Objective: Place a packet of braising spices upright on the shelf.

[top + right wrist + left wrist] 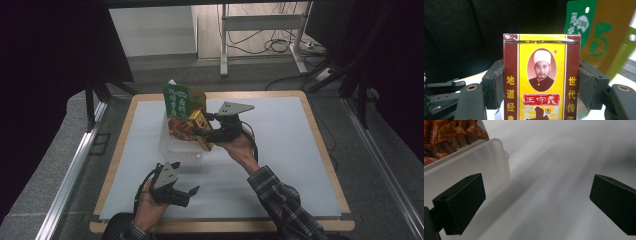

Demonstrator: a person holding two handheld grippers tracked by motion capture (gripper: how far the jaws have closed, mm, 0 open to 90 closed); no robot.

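My right gripper (202, 131) is shut on a small yellow and dark red box (201, 129) with a portrait and Chinese print (541, 77), held just above the right side of a clear plastic bin (176, 145). In the bin lie a red snack bag (179, 127) and, standing at the back, a green and orange packet (182, 101). My left gripper (186, 195) rests near the table's front edge, open with nothing between its jaws. In the left gripper view the bin's corner (486, 165) and the red snack bag (446, 135) lie ahead to the left.
A white mat (290, 150) covers the wooden table (320, 130). Beyond the far edge stand a metal frame (260, 30) and loose cables (280, 42) on the floor. A person's plaid sleeve (282, 202) comes in at the bottom right.
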